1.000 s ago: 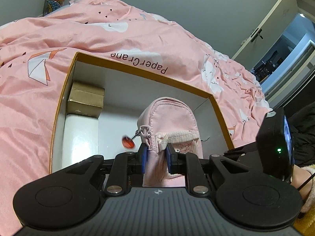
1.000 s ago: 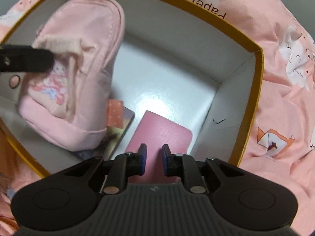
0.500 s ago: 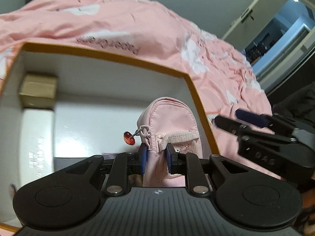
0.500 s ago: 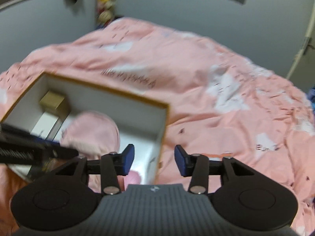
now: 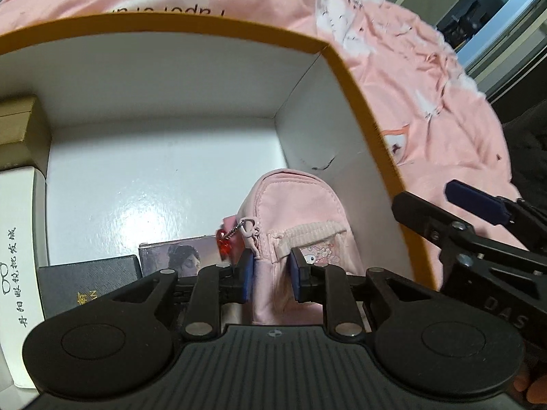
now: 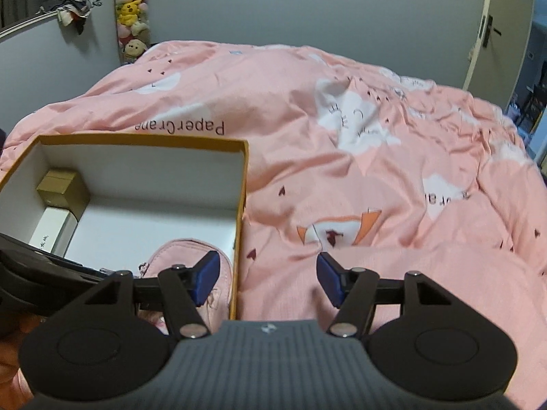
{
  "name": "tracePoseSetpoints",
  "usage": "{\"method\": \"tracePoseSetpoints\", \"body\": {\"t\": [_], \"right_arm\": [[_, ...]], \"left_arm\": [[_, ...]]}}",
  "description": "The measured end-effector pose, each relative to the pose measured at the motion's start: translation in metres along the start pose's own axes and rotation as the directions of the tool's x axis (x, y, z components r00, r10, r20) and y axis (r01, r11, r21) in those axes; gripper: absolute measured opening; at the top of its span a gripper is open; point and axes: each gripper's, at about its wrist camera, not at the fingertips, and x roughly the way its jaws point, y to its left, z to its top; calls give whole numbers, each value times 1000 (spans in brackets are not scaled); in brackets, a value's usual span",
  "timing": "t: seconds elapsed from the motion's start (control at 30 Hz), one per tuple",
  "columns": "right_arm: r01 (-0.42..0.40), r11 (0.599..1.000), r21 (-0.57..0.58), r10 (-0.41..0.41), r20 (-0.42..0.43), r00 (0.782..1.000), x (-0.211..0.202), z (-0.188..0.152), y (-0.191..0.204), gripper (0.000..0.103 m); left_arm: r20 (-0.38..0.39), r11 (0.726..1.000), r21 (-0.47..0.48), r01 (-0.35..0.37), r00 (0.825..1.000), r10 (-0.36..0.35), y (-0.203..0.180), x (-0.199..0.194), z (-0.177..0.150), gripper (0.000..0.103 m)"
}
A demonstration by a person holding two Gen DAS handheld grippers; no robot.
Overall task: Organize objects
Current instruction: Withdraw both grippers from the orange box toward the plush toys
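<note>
My left gripper (image 5: 271, 278) is shut on a small pink backpack pouch (image 5: 301, 218) and holds it inside the orange-rimmed white box (image 5: 355, 78), near the box's right wall. A red charm (image 5: 224, 245) hangs from its zipper. The pouch also shows in the right wrist view (image 6: 177, 256). My right gripper (image 6: 267, 278) is open and empty above the box's right wall (image 6: 241, 205) and the pink bedspread (image 6: 376, 171). It also shows at the right of the left wrist view (image 5: 478, 225).
In the box lie a brown carton (image 5: 20, 126), a white carton with black writing (image 5: 17, 256), a dark booklet (image 5: 89, 280) and a picture card (image 5: 181, 256). Plush toys (image 6: 131, 10) hang on the far wall. A door (image 6: 492, 30) stands at the right.
My left gripper has lowered the pouch deeper into the box. My right gripper has left the box, risen over its right wall and opened wide.
</note>
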Motion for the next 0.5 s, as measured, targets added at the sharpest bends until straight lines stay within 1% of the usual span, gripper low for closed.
{"method": "tracePoseSetpoints", "body": {"t": [0.07, 0.13, 0.2, 0.23, 0.27, 0.3, 0.4, 0.5], "right_arm": [[-2, 1000, 9, 2, -3, 1000, 1, -1, -1, 70], [-4, 1000, 15, 4, -7, 1000, 1, -2, -1, 70], [-7, 1000, 17, 7, -11, 1000, 1, -4, 0, 70], [-9, 1000, 16, 9, -12, 1000, 0, -4, 1, 70], [-3, 1000, 16, 3, -12, 1000, 0, -5, 1, 70], [1, 1000, 16, -1, -11, 1000, -1, -6, 1, 70], [-3, 999, 34, 3, -12, 1000, -4, -7, -2, 71], [5, 999, 45, -4, -5, 1000, -8, -9, -4, 71]], "left_arm": [[-9, 999, 26, -22, 1000, 22, -3, 1, -1, 28], [-18, 996, 68, -61, 998, 62, -8, 1, -1, 31], [-24, 989, 104, -109, 993, 112, -15, 0, 0, 39], [-24, 984, 117, -135, 990, 139, -17, 0, -1, 48], [-22, 980, 122, -158, 987, 162, -18, -1, 0, 55], [-18, 978, 124, -169, 985, 173, -19, -2, -1, 56], [-15, 982, 120, -147, 989, 150, -17, -6, -2, 62], [32, 981, 98, -167, 986, 165, -14, -13, -4, 67]]}}
